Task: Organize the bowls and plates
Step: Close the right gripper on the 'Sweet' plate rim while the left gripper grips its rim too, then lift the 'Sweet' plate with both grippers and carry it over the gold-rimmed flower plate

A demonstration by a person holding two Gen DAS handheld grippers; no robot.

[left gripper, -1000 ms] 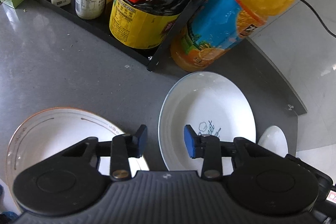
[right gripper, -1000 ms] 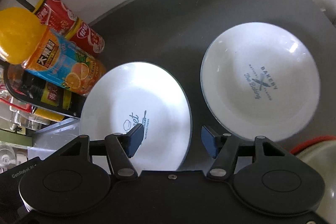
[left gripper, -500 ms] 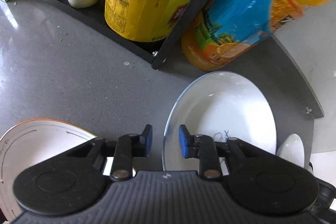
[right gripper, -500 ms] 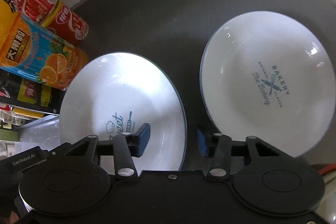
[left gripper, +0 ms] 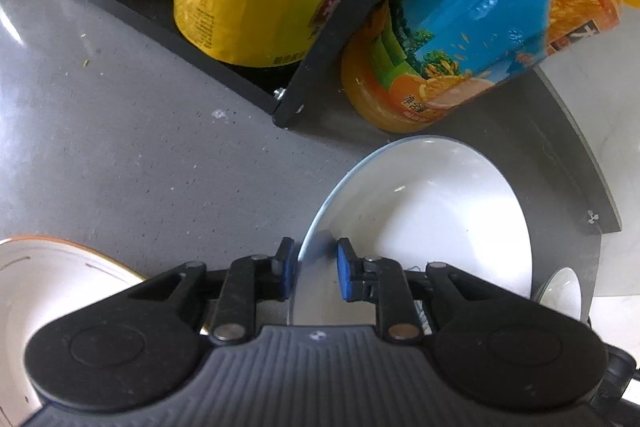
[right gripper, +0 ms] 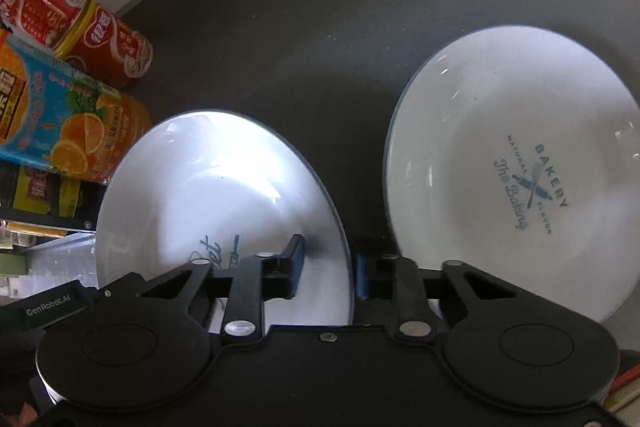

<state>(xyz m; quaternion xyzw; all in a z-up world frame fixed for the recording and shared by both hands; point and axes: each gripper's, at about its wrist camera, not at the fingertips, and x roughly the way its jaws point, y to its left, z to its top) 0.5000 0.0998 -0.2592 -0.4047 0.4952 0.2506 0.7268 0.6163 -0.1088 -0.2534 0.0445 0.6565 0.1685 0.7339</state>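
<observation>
The right plate (right gripper: pixel 516 163) bore the print "BAKERY", "NATURAL FLAVOR" and "The Baking" in blue script; it lay flat on the dark counter (right gripper: pixel 320 27). The left plate (right gripper: pixel 216 187) carried partly hidden blue script that could not be read. "GenRobot.AI" was legible on the left gripper's body in the right wrist view. The orange bottle (left gripper: pixel 480 27) and the red cans (right gripper: pixel 72 27) carried Chinese characters too distorted to transcribe. The left gripper (left gripper: pixel 316 269) straddled the left plate's near rim, narrowed, pads just beside the rim, contact unclear. The right gripper (right gripper: pixel 329 273) straddled the opposite rim of the same plate, likewise narrowed. Against one second earlier, both claws had advanced and closed in about that plate, formerly standing wide open short of it. A gold-rimmed plate (left gripper: pixel 60 291) lay at the left.
</observation>
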